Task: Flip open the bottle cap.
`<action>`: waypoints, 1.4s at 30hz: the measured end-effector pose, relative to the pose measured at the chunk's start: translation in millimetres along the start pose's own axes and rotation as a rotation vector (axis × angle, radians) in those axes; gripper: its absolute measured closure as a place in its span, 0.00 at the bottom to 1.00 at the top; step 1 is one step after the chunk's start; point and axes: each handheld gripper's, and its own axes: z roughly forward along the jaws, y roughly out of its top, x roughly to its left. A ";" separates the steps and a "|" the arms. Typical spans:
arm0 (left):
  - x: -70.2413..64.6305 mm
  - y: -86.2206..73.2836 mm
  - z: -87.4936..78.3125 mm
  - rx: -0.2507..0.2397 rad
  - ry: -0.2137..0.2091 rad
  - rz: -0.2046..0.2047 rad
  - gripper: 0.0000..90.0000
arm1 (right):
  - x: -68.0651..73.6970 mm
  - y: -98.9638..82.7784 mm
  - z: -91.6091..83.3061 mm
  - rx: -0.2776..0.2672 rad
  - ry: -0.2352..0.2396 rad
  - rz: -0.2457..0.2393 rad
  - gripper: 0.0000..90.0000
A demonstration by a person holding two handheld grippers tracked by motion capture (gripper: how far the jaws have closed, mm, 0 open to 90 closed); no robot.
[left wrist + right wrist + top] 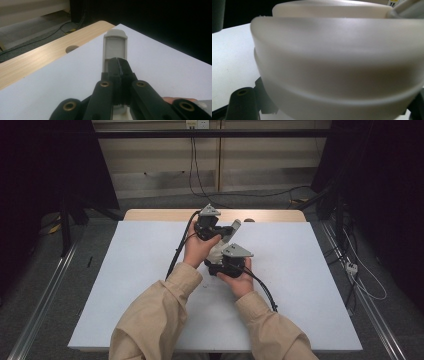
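A whitish rounded container (337, 65) looms close in the right gripper view, with a black jaw low on each side of it. My right gripper (329, 107) is shut on it. In the high view the same container (216, 251) sits between both hands at the table's middle, held by the right gripper (221, 261). A flat grey lever (115, 46) sticks out from the container's top, and my left gripper (119, 60) is shut on its near end. From above, the left gripper (226, 231) lies just beyond the container, with the grey lever (235, 226) pointing right.
A white mat (125, 285) covers most of the wooden table (150, 214). The bare wood strip at the far edge has a round hole (72, 48). Cables (200, 180) lie on the floor beyond, and metal rails (45, 295) run along both sides.
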 end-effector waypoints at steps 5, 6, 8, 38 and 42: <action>0.3 -0.5 0.8 0.007 0.002 0.002 1.00 | 0.0 0.0 0.0 0.000 0.000 0.000 0.21; 0.4 -0.6 1.1 0.004 0.001 0.002 1.00 | -0.1 0.0 0.0 0.001 0.000 0.000 0.21; 0.7 -0.7 1.2 0.007 0.001 0.002 1.00 | -0.1 0.0 -0.1 0.000 0.000 0.001 0.21; 2.9 -3.1 5.8 0.019 -0.004 -0.005 1.00 | -0.3 0.0 -0.3 0.002 0.000 0.002 0.21; 3.3 -3.4 6.5 0.022 -0.003 -0.004 1.00 | -0.4 0.0 -0.3 0.002 0.001 -0.001 0.21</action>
